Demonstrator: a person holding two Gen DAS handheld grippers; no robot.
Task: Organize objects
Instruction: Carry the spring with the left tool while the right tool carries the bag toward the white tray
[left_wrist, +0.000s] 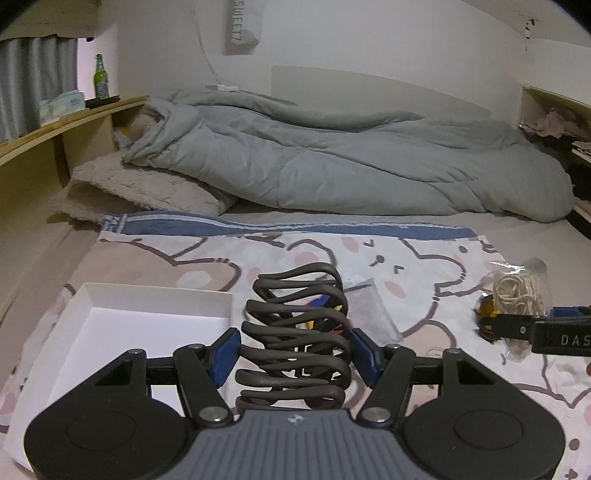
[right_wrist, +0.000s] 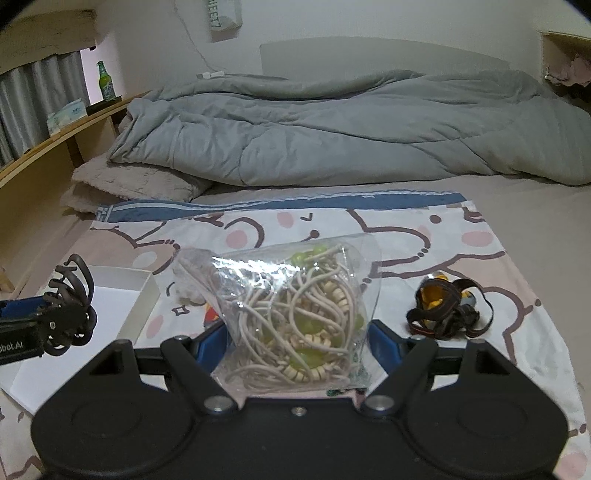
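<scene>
My left gripper (left_wrist: 295, 354) is shut on a dark brown wavy hair claw clip (left_wrist: 295, 332), held just right of the open white box (left_wrist: 110, 332). It also shows at the left of the right wrist view, where the clip (right_wrist: 70, 310) hangs over the box (right_wrist: 122, 295). My right gripper (right_wrist: 295, 343) is shut on a clear plastic bag of beige cords and green beads (right_wrist: 295, 306), held above the patterned cloth. The bag (left_wrist: 517, 295) also shows at the right of the left wrist view.
A headlamp with dark straps and a yellow body (right_wrist: 447, 310) lies on the cartoon-print cloth (right_wrist: 406, 236) at the right. A small clear packet (left_wrist: 369, 310) and colourful bits lie behind the clip. A grey duvet (left_wrist: 332, 162) and pillow (left_wrist: 140, 188) lie beyond. A wooden shelf (left_wrist: 74, 122) runs along the left.
</scene>
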